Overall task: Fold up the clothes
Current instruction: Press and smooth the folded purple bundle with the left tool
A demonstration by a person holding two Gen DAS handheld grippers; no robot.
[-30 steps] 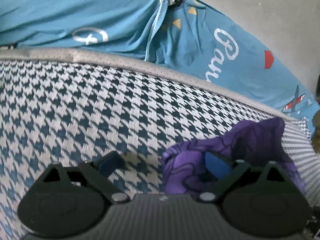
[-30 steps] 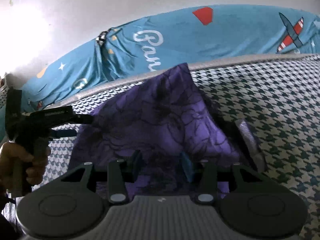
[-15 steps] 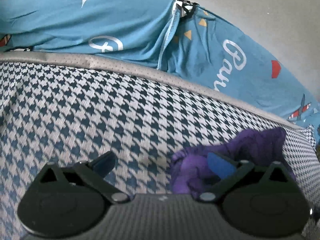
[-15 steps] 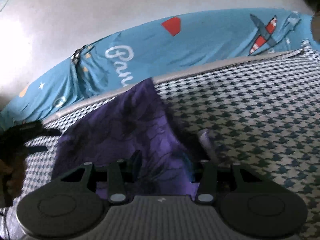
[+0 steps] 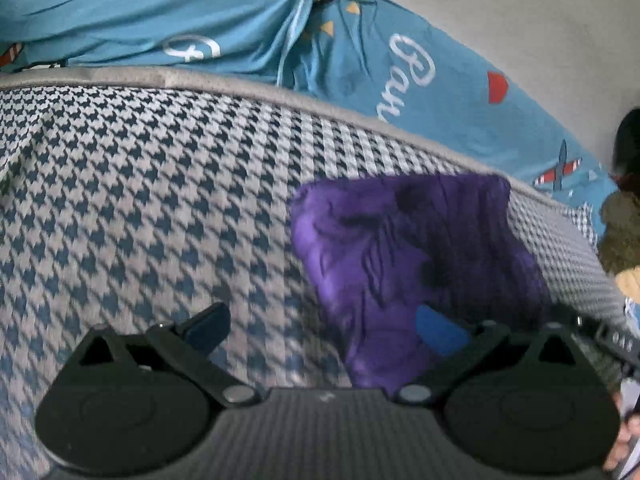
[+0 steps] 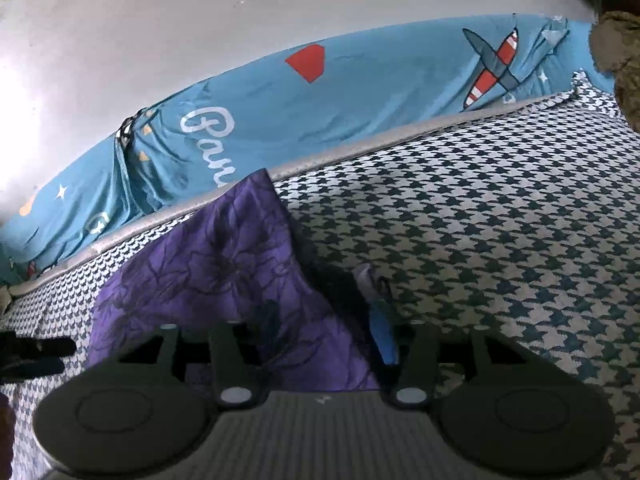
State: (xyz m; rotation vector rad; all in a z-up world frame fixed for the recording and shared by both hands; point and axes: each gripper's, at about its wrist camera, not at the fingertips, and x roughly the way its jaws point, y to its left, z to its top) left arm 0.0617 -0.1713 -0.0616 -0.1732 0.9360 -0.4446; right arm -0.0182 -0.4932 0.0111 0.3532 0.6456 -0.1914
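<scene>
Left wrist view. Left hand-held gripper (image 5: 322,326): jaws being held wide apart, nothing between them; its left pad is showing over bare houndstooth bed cover (image 5: 160,200), its right pad over cloth. Purple garment (image 5: 408,248): lying on the bed to the right, a compact piece with crumpled near and left edges, reaching toward the grey piping at the far edge. Blue printed sheet (image 5: 240,36): bunched along the far side, against the wall.

Right wrist view. Right hand-held gripper (image 6: 320,320): jaws being held narrowly parted, with the near edge of the purple garment (image 6: 208,272) lying between them; a firm pinch cannot be told, since no pad is seen pressing. The left hand-held gripper (image 6: 40,354) is being seen at the far left, beside the garment.

Handling note. Whether a fold is being started or has just been laid cannot be settled. Any fold is judged best made with edges aligned, cloth kept low and flat, and the crumpled left edge smoothed.
</scene>
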